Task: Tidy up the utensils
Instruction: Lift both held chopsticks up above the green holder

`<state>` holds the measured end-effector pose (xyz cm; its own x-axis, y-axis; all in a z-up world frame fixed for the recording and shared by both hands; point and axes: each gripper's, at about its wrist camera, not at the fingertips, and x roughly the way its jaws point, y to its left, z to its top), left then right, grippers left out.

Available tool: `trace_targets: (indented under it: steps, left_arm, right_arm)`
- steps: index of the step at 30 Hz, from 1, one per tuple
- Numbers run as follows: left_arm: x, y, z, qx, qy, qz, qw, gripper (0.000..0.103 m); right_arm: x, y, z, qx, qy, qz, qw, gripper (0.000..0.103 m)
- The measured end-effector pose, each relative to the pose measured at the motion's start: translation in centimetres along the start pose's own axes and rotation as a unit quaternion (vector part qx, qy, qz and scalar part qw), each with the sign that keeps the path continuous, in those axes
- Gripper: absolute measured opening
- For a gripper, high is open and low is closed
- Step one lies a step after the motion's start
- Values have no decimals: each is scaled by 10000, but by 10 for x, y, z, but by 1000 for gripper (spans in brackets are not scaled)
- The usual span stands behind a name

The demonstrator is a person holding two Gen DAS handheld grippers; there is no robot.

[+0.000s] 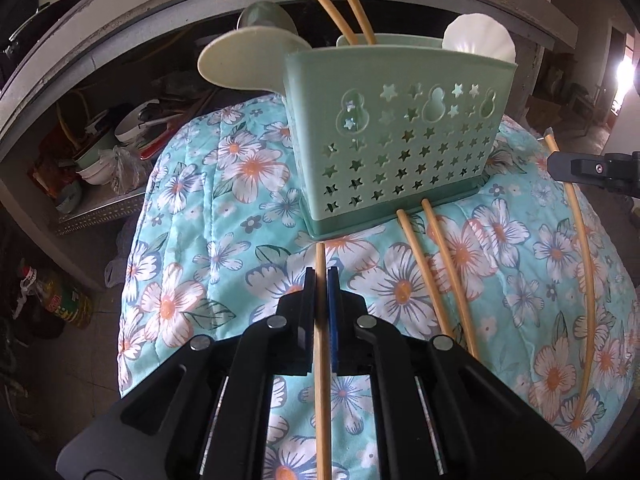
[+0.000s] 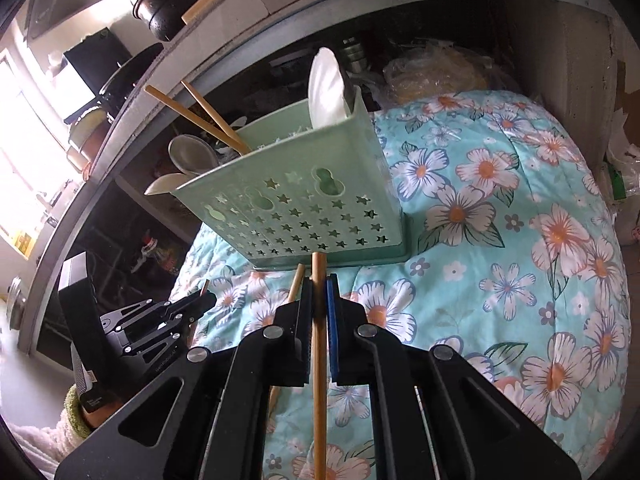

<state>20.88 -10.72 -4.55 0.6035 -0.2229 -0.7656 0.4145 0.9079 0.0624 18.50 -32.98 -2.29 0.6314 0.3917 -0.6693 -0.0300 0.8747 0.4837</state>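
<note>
While left gripper point(image 1: 321, 276) and right gripper point(image 2: 319, 284) each clench one chopstick point(image 1: 321, 360), lift tips clear, lower upright into far green caddy point(image 1: 400, 128) beside standing pair point(image 1: 340, 0).

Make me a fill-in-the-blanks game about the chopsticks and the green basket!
1. The left gripper is shut on one wooden ____.
2. The mint-green plastic basket has many ____-shaped holes.
3. Two more wooden chopsticks stand inside the basket, and the number lying loose beside the held one in the left view is ____.
4. The right gripper also holds a wooden stick over the ____-patterned quilt.

Missing words: chopstick; star; three; flower
</note>
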Motion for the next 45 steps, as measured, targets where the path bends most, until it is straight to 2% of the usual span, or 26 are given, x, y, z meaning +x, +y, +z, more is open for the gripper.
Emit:
trace_targets:
  steps: [9, 13, 18, 22, 25, 28, 32, 35, 38, 45]
  left_arm:
    - [-42, 2, 3, -11, -367, -88, 9993, 5]
    - [-64, 15, 7, -283, -595, -581, 9961, 5]
    - [-99, 31, 22, -555, -942, -1011, 9888, 5]
    - [-130, 45, 43, -730, -1365, -1284, 9796, 5]
    - [-152, 54, 63, -866, -1734, -1498, 9696, 5]
    - [-174, 63, 84, -1047, -2143, -1731, 9556, 5]
    - [-195, 73, 110, -1284, -2726, -1788, 9366, 5]
    - [-197, 77, 127, -1461, -2984, -1847, 9249, 5]
    - [-190, 78, 142, -1612, -3105, -1880, 9178, 5]
    - [-169, 75, 165, -1623, -3429, -1679, 9099, 5]
  right_arm:
    - [-34, 12, -5, -121, -361, 75, 9992, 7]
    - [-48, 17, -5, -191, -531, 97, 9984, 7]
    - [-65, 21, -7, -237, -702, 148, 9971, 7]
    - [-72, 19, -8, -213, -779, 172, 9966, 7]
    - [-77, 17, -10, -185, -824, 179, 9963, 7]
    - [-82, 14, -12, -158, -863, 185, 9960, 7]
    - [-86, 11, -14, -121, -901, 193, 9957, 7]
    - [-89, 9, -15, -109, -915, 211, 9955, 7]
    - [-91, 7, -14, -106, -926, 203, 9954, 7]
    - [-85, -1, -10, -53, -845, 187, 9962, 7]
